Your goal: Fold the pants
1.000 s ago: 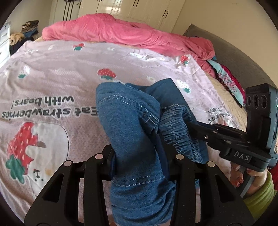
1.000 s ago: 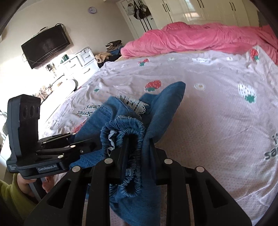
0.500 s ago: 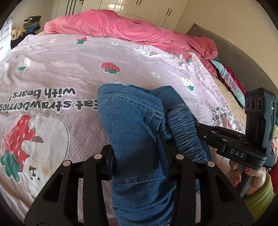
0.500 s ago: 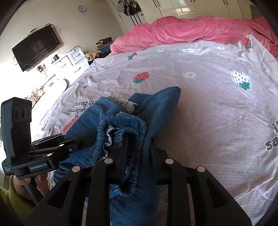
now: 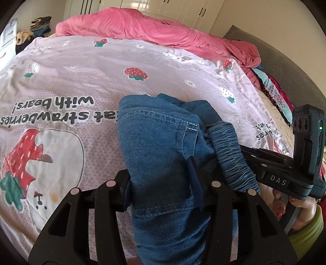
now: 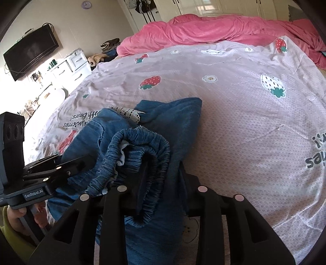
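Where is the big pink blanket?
The pink blanket lies bunched along the bed's far edge in both views, beyond the strawberry sheet and the jeans.

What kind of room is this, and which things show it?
Most likely a home bedroom: a bed under a lilac strawberry-print sheet, a crumpled pink duvet, white wardrobe doors, and a wall-mounted black television.

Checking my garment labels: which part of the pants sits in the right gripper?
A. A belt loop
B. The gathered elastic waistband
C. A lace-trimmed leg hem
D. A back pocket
B: the ruched elastic waistband of the denim pants loops between the right gripper fingers.
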Tool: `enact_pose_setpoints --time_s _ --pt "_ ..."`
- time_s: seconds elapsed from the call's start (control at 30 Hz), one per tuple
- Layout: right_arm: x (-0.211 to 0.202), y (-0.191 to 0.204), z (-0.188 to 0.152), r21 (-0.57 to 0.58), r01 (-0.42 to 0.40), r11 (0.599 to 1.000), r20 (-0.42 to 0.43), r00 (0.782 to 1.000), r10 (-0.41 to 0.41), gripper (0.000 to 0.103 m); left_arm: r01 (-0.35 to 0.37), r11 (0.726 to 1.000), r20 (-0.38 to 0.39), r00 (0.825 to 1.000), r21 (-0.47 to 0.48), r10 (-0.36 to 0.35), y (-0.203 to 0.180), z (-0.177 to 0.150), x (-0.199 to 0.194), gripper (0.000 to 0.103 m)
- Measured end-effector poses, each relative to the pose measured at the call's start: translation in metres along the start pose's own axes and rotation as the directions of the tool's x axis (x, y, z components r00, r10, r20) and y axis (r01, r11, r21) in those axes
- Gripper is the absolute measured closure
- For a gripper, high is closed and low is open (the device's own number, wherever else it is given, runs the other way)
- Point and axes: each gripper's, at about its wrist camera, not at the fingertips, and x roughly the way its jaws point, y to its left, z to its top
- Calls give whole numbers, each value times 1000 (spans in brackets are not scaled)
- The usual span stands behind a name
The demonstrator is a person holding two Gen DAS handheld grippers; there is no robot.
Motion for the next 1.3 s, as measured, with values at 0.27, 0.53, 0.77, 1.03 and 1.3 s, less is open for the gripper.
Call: enact_pose_setpoints --time_s 0.27,0.53,0.77,1.03,1.3 --pt "1 -4 0 9 34 999 -1 999 -34 57 -10 1000 -12 1000 12 10 -1 -4 2 52" --pt "-1 -9 0 14 73 997 15 997 -73 39 -17 1000 -11 1000 17 17 -2 -4 0 42" --pt "-3 -9 -1 12 75 997 17 997 -75 38 -13 1000 -4 1000 18 13 -2 -4 -5 38" --pt "-8 -10 -1 23 100 995 40 994 -101 22 -25 999 14 1000 28 25 -4 -3 -13 29" --pt "-21 -11 -1 30 147 989 86 985 -149 11 -34 999 40 999 40 33 -5 -2 -26 16"
